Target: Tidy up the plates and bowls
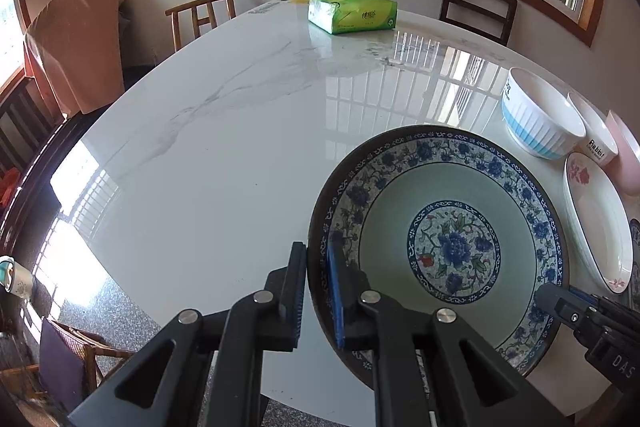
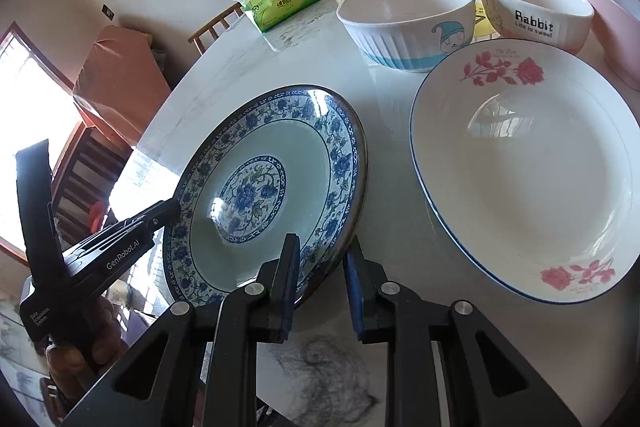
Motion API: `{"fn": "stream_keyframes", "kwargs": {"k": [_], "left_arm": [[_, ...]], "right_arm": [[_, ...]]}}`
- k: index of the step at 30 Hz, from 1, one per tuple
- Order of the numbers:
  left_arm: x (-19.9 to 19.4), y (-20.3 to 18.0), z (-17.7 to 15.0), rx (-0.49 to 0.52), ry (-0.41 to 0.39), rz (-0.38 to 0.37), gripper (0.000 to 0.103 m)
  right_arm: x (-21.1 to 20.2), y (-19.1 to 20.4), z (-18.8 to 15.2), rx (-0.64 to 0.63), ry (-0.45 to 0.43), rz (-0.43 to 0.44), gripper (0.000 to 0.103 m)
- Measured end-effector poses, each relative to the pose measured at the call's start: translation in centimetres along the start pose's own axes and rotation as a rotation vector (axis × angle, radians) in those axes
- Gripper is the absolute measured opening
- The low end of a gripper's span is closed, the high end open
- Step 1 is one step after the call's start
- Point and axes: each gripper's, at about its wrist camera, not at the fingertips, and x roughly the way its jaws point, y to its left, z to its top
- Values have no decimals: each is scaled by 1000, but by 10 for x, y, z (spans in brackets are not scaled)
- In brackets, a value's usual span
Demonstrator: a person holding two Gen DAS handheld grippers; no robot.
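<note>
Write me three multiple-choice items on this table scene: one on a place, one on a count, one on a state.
1. Where does the rose plate lie from the blue floral plate?
A) to its right
B) to its left
C) under it

2. How many bowls stand behind the plates?
A) one
B) three
C) five

3. The blue floral plate is:
A) lying flat and untouched
B) upside down
C) gripped at its rim by the left tongs

Key:
1 A: it lies to the right in both wrist views.
2 B: there is a ribbed blue-banded bowl, a Rabbit bowl and a pink bowl.
3 C: the tongs are closed on the tilted plate's rim.
</note>
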Motion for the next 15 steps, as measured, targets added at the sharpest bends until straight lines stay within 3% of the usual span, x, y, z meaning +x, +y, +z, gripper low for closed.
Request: {"fn": "stream_keyframes", "kwargs": {"k": [6,8,9,11,15], "left_arm": [[0,2,-1,-38,1,-6,12],[-5,5,-2,-54,-4,10,19],[-10,7,-2,-64,-15,23,27],[-22,11,-4,-87,-51,36,38],[-42,10,-6,-112,-76,24,40]], "right_arm": [[7,0,-1,-16,13,-6,22],[4,1,-2,-24,8,6,23],[0,1,-2,-29,1,9,23],[-14,-2,-5,-39,-36,15,23],[-68,-10,-17,-76,-161,16,28]]}}
